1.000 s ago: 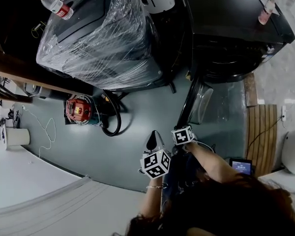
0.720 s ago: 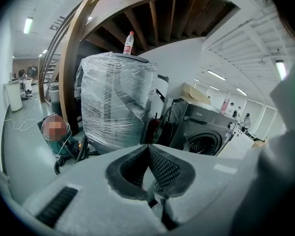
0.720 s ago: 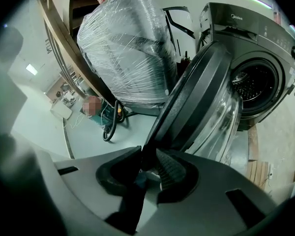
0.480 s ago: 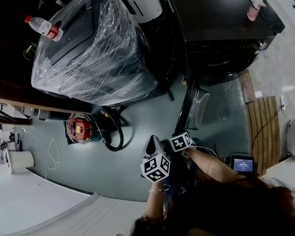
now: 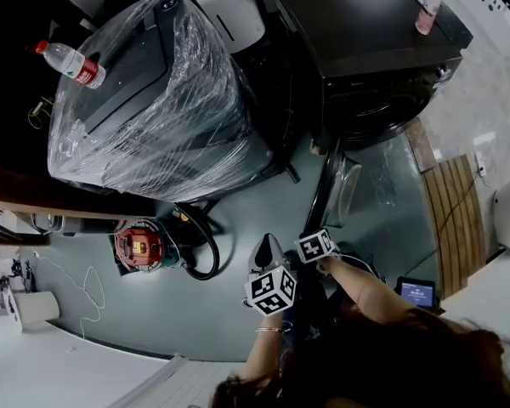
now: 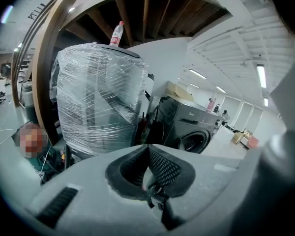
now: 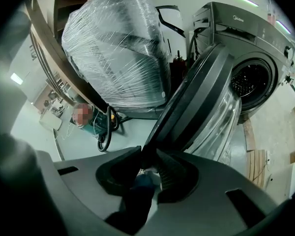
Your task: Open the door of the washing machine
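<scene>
Dark-grey, the washing machine [image 5: 374,66] stands at the head view's upper right, its door [image 7: 196,97] already swung well out from the drum opening. The right gripper [image 7: 146,159] pinches the door's free edge between its jaws. The left gripper [image 6: 147,149] hangs beside it, jaws pressed together on nothing. Opening looks nearly done, with probably a last outward swing and a release left. Since a second ago, door and grippers have barely shifted; mainly the camera's aim has.

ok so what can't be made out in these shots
- Drum contents: right gripper view, too dark inside.
- Bottle label: head view, too small.
- Right gripper hold on the door: head view, hidden under its marker cube.
- Small screen: head view, too small to read.
</scene>
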The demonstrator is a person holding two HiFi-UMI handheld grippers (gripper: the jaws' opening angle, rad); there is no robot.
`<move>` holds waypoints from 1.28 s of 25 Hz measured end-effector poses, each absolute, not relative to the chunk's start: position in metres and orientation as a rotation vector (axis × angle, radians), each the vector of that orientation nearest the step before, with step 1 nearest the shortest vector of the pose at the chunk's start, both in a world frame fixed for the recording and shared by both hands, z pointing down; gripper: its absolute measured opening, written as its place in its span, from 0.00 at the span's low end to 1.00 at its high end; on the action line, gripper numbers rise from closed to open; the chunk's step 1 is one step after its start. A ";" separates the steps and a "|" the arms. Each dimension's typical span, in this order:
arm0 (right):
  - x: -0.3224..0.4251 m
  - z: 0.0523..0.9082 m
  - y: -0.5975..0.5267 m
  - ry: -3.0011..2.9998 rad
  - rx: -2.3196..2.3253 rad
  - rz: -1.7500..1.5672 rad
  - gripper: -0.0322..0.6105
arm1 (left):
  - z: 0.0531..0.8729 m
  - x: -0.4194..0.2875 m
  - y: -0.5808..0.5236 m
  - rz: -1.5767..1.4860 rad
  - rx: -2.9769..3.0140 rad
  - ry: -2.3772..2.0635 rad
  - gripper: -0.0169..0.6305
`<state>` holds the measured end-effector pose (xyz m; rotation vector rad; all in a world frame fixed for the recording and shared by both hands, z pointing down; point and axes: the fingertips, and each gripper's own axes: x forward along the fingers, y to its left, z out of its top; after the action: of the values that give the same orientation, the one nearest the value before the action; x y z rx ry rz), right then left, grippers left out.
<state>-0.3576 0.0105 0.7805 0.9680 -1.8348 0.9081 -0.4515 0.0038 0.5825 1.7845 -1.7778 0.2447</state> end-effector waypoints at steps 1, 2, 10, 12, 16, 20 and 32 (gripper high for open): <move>-0.361 0.781 0.009 -1.830 0.978 0.911 0.20 | 0.584 -0.454 0.004 0.249 1.790 -1.763 0.05; -0.364 0.781 0.009 -1.822 0.985 0.915 0.20 | 0.586 -0.457 0.006 0.255 1.794 -1.747 0.05; -0.399 0.784 -0.014 -1.833 1.072 0.928 0.20 | 0.598 -0.492 0.002 0.285 1.823 -1.693 0.05; -0.407 0.784 -0.019 -1.818 1.094 0.941 0.20 | 0.599 -0.503 0.000 0.289 1.829 -1.687 0.05; -0.422 0.785 -0.029 -1.814 1.130 0.956 0.20 | 0.600 -0.521 -0.005 0.292 1.839 -1.675 0.05; -0.432 0.784 -0.037 -1.795 1.162 0.968 0.20 | 0.600 -0.533 -0.010 0.291 1.861 -1.655 0.05; -0.478 0.790 -0.039 -1.769 1.160 1.193 0.20 | 0.600 -0.564 -0.023 0.287 1.897 -1.618 0.05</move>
<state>-0.4780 -0.0394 0.7902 1.1600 -1.7687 1.1926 -0.5638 -0.0227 0.6004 1.8966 -1.6179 0.2866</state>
